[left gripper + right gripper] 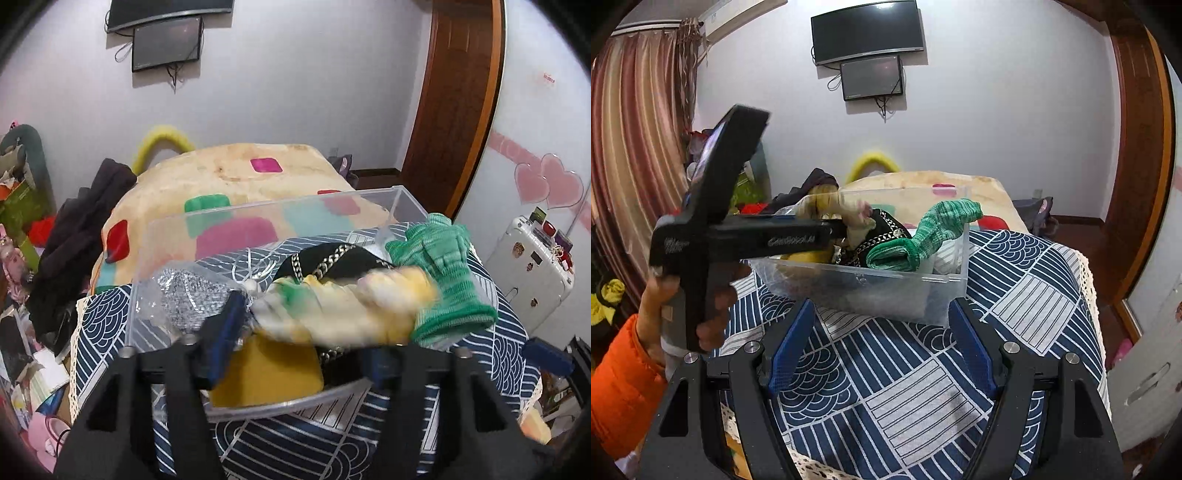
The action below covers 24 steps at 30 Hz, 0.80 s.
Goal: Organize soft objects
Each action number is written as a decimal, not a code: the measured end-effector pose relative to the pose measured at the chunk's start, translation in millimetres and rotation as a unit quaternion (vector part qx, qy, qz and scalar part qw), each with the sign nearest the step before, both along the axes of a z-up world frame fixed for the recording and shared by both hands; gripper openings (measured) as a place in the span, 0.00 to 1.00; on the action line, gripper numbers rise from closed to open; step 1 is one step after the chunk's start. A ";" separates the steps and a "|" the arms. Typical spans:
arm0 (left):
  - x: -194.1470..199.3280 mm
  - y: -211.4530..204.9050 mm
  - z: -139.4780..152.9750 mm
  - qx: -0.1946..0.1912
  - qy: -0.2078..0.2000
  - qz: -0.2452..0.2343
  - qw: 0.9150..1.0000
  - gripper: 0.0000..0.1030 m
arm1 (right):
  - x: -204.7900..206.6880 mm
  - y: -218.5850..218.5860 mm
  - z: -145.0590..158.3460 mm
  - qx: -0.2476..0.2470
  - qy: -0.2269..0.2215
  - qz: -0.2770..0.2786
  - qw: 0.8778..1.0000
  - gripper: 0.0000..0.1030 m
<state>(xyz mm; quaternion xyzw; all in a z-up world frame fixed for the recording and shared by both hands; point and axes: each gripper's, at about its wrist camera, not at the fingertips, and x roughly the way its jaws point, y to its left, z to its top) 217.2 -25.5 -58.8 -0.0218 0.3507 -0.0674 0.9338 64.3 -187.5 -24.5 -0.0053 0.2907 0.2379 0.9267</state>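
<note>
A clear plastic bin (258, 210) stands on the blue patterned cloth (886, 369). It holds a green knitted glove (443, 273), a black item with gold trim (332, 258), a yellow sponge-like block (266, 373) and a silver mesh item (188, 295). My left gripper (306, 332) is over the bin with a blurred cream, yellow and green soft toy (343, 306) between its blue fingers. In the right wrist view the left gripper (846, 229) reaches into the bin (864, 280) from the left. My right gripper (879, 347) is open and empty, in front of the bin.
A blanket-covered mound (229, 184) with coloured squares lies behind the bin. Dark clothes (81, 236) pile at the left. A white suitcase (532, 273) stands at the right by a wooden door (454, 103). Two screens (868, 48) hang on the wall.
</note>
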 end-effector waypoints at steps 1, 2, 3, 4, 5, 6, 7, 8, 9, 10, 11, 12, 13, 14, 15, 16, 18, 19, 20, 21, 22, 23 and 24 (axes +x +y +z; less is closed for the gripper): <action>-3.1 0.4 -1.7 0.000 -0.004 0.001 1.000 0.60 | 1.3 -0.2 0.2 0.001 0.001 0.000 1.000 0.70; -8.5 0.7 -2.6 0.003 -0.009 -0.001 1.000 0.61 | 1.6 0.0 -0.3 0.001 0.003 0.000 1.000 0.70; -12.2 1.0 -2.4 0.007 -0.011 -0.003 1.000 0.62 | 1.6 0.2 -0.4 0.002 0.004 0.000 1.000 0.70; -15.7 1.5 -1.9 0.010 -0.012 -0.004 1.000 0.65 | 1.4 0.4 -0.3 0.002 0.004 0.000 1.000 0.70; -18.5 1.7 -2.4 0.010 -0.013 -0.004 1.000 0.69 | 0.6 0.6 0.3 0.001 0.003 0.000 1.000 0.70; -22.6 3.1 -1.2 0.010 -0.015 -0.006 1.000 0.72 | -1.0 1.1 1.7 0.001 0.001 0.001 1.000 0.70; -25.3 4.0 -0.3 0.009 -0.016 -0.006 1.000 0.79 | -0.9 0.8 2.3 0.001 -0.001 0.001 1.000 0.70; -28.9 5.4 0.8 0.008 -0.018 -0.007 1.000 0.81 | -1.8 0.7 3.6 0.001 -0.003 0.002 1.000 0.70; -32.9 7.2 1.9 0.008 -0.020 -0.007 1.000 0.81 | -3.0 1.0 4.8 0.001 -0.005 0.002 1.000 0.70; -37.8 8.8 2.3 0.011 -0.023 -0.007 1.000 0.81 | -3.5 1.5 5.7 0.000 -0.006 0.003 1.000 0.70; -40.8 8.6 2.3 0.015 -0.024 -0.007 1.000 0.81 | -4.7 1.9 6.9 0.000 -0.008 0.003 1.000 0.70; -45.4 9.2 2.2 0.022 -0.026 -0.007 0.999 0.81 | -5.9 2.3 7.6 0.000 -0.009 0.003 1.000 0.70; -51.0 10.3 2.2 0.029 -0.027 -0.008 0.999 0.81 | -6.5 2.2 8.2 0.000 -0.010 0.003 1.000 0.70; -56.1 11.2 2.4 0.032 -0.029 -0.009 0.999 0.81 | -8.3 2.3 9.2 0.000 -0.011 0.003 1.000 0.70; -62.0 12.5 3.2 0.034 -0.033 -0.009 0.999 0.81 | -9.2 2.3 10.4 0.000 -0.012 0.002 1.000 0.70; -65.8 12.6 4.3 0.035 -0.036 -0.009 0.999 0.81 | -9.6 2.0 11.7 0.001 -0.014 0.002 1.000 0.70; -81.5 14.6 8.8 0.034 -0.049 -0.010 0.998 0.81 | -12.3 1.4 17.0 0.002 -0.020 0.001 1.000 0.70; -83.2 16.4 10.8 0.034 -0.053 -0.010 0.998 0.81 | -13.0 1.9 19.0 0.001 -0.024 0.001 1.000 0.70; -91.4 17.2 15.2 0.031 -0.063 -0.009 0.998 0.81 | -14.5 1.6 22.5 0.002 -0.029 0.000 1.000 0.70; -96.2 17.7 18.2 0.028 -0.068 -0.009 0.997 0.82 | -16.0 1.4 26.4 0.003 -0.034 -0.001 0.999 0.70; -100.6 18.1 21.8 0.026 -0.074 -0.008 0.997 0.83 | -17.1 1.4 30.1 0.005 -0.039 -0.001 0.999 0.70; -107.1 17.8 26.0 0.024 -0.083 -0.006 0.996 0.85 | -18.7 1.1 34.2 0.007 -0.045 -0.001 0.999 0.70; -114.2 18.4 31.3 0.022 -0.094 -0.003 0.995 0.86 | -21.4 1.2 39.1 0.009 -0.053 -0.002 0.999 0.70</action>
